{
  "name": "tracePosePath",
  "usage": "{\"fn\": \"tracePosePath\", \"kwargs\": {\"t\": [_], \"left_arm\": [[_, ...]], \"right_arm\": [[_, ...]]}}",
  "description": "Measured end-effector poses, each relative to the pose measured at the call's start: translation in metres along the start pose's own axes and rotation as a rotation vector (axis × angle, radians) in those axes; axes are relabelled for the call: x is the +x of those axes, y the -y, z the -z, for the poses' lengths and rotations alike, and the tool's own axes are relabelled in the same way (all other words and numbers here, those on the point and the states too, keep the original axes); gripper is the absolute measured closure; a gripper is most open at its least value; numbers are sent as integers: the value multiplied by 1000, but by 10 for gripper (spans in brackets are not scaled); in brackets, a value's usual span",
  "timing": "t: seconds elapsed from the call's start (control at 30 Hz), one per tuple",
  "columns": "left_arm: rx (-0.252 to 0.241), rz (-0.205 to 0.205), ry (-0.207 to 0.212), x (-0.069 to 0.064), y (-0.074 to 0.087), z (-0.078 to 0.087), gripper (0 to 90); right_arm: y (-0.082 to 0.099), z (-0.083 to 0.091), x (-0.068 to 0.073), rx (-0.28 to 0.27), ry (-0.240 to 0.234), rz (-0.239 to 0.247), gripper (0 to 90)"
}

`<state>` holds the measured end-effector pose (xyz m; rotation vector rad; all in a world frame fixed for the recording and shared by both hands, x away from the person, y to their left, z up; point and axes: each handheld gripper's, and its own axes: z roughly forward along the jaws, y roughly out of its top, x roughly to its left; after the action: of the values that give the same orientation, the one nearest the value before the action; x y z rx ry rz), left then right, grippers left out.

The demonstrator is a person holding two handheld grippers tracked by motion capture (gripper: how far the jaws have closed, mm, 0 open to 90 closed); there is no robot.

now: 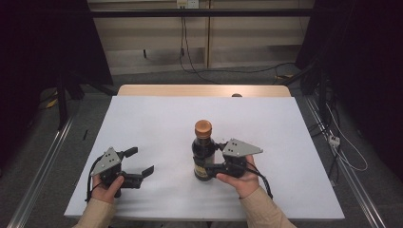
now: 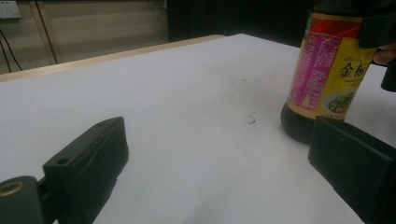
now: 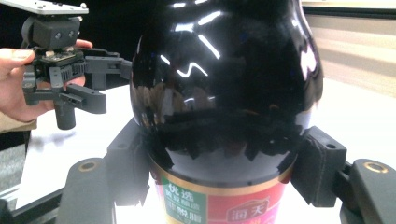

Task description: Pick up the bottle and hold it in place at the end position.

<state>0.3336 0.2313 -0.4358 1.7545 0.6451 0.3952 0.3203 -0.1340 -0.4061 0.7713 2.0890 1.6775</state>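
A dark glass sauce bottle [image 1: 202, 149] with a brown cap [image 1: 203, 127] and a yellow-and-red label stands upright on the white table cover [image 1: 157, 114], slightly right of centre near the front. My right gripper [image 1: 211, 156] is shut on its lower body, coming in from the right. In the right gripper view both pads [image 3: 133, 158] press the bottle [image 3: 224, 84] just above the label. My left gripper [image 1: 140, 161] rests at the front left, open and holding nothing, a short way left of the bottle. The left gripper view has the bottle [image 2: 327, 74] ahead at the right, beyond the open left gripper [image 2: 217, 135].
The wooden table edge [image 1: 204, 90] shows behind the white cover. Cables [image 1: 190, 61] run over the grey floor behind, and metal rails [image 1: 43, 166] lie along both sides. A small dark speck [image 2: 251, 120] marks the cover near the bottle.
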Motion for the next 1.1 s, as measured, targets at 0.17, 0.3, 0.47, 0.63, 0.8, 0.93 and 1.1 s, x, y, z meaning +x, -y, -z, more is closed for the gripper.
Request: {"fn": "tracePosePath", "kwargs": {"t": [0.17, 0.3, 0.47, 0.63, 0.8, 0.93, 1.1], "left_arm": [[-1, 1, -2, 1, 0, 1, 47], [-5, 2, 2, 0, 0, 1, 47], [-6, 4, 8, 1, 0, 0, 47], [-10, 6, 8, 1, 0, 0, 48], [-11, 2, 9, 1, 0, 0, 48], [-9, 0, 9, 1, 0, 0, 47], [-10, -1, 8, 0, -1, 0, 47]], "right_arm": [[-2, -3, -1, 3, 10, 9, 310], [-3, -3, -6, -9, 17, -15, 310], [-8, -3, -12, -5, 43, -5, 310], [-11, -4, -18, -11, 53, -12, 310], [-12, -6, -24, -6, 63, -19, 310], [-16, -8, -27, -2, 74, -5, 310], [-22, -10, -32, -12, 90, 0, 310]]}}
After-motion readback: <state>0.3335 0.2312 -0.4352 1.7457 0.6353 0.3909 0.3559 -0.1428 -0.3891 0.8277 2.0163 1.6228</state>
